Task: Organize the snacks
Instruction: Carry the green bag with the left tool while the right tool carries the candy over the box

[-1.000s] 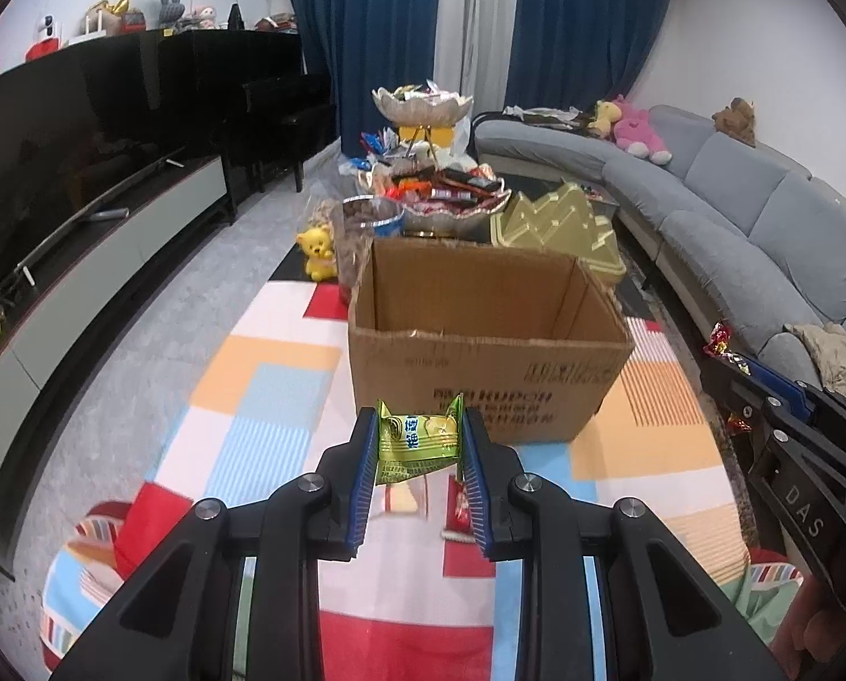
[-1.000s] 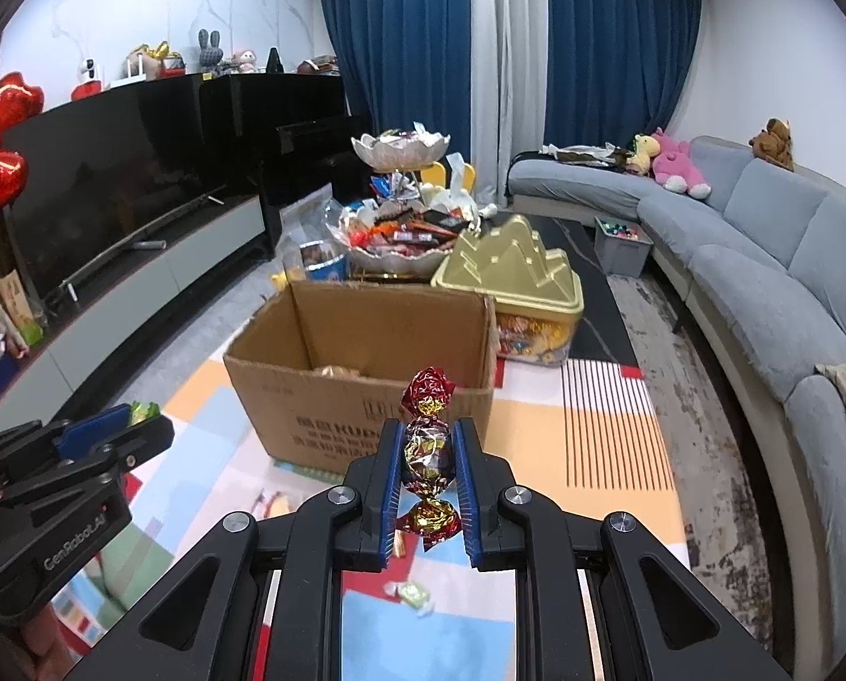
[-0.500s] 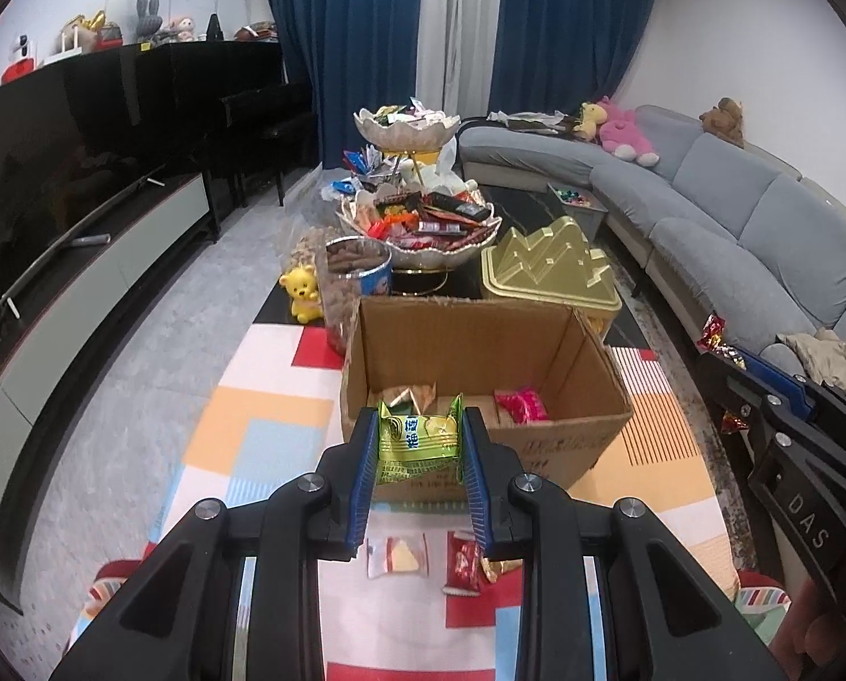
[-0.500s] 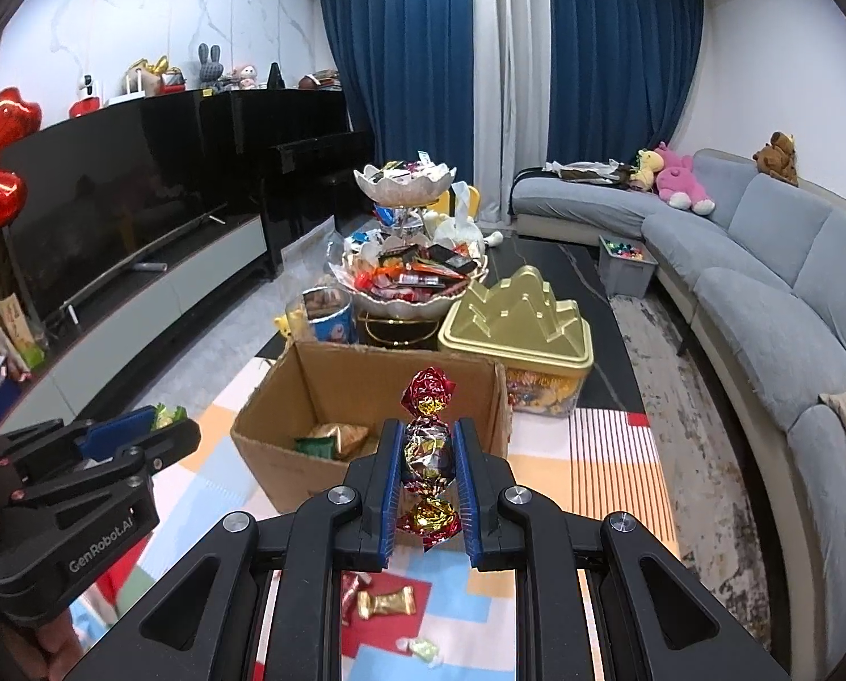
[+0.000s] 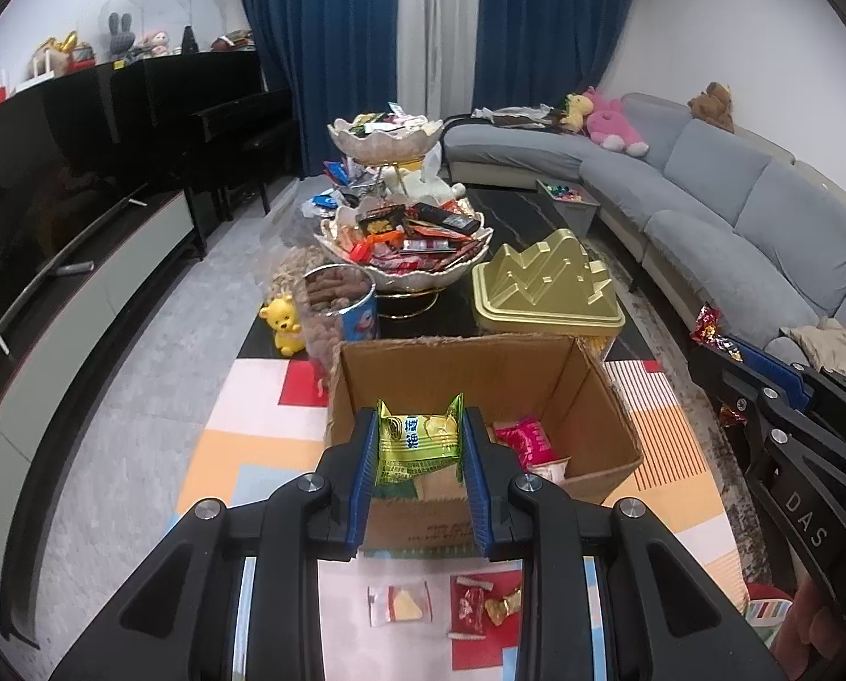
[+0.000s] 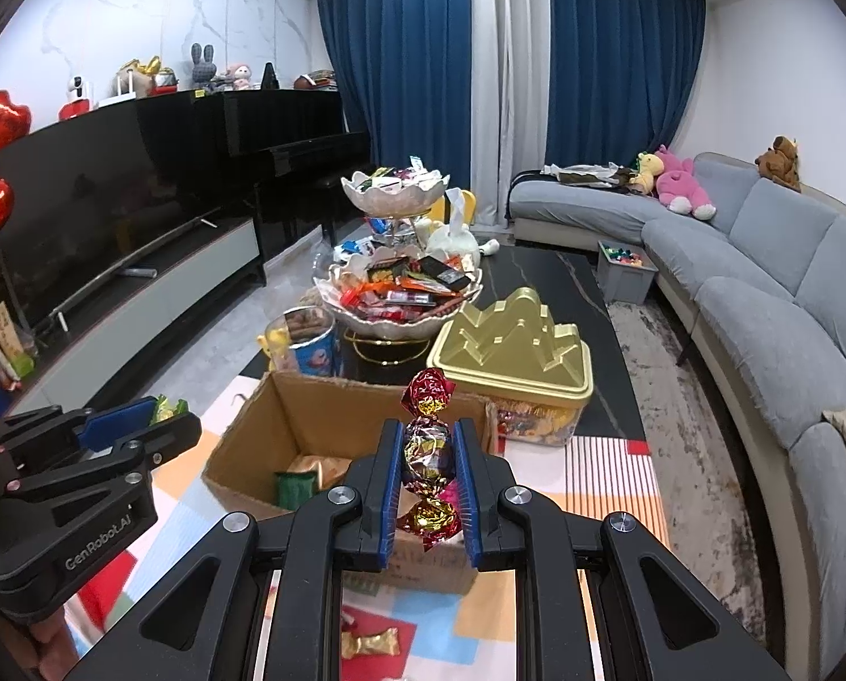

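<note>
Landmark: open cardboard box (image 5: 479,397), standing on a colour-block rug (image 5: 241,454).

1. Left gripper (image 5: 420,442): pressed onto a green snack packet (image 5: 417,440), which is pinched by its 2 short sides between the blue pads. The packet hangs over the near wall of the box.

2. Right gripper (image 6: 427,457): pressed onto a foil-wrapped candy (image 6: 427,454) with twisted ends, held upright; the red top twist stands above the pads and the gold-red bottom twist hangs below them. It sits over the near wall of the box, to the right of the left gripper.

3. Box contents: a pink packet (image 5: 522,440) against the right inner wall, a pale packet (image 5: 553,468) at the near right corner, a dark green packet (image 6: 295,488) and a gold-toned wrapper (image 6: 320,465) on the box floor.

4. On the rug in front of the box: a clear sachet with a yellow wedge (image 5: 398,604), a red sachet (image 5: 471,604), and a gold twist candy (image 5: 505,604) touching the red sachet.

5. Behind the box, on a dark counter (image 6: 536,272): a gold mountain-shaped tin (image 5: 547,289) to the right, a 2-tier dish of mixed snacks (image 5: 403,244) in the middle, a tub of brown snacks (image 5: 340,306) to the left.

6. Left of the tub: a yellow bear figure (image 5: 283,323).
</note>
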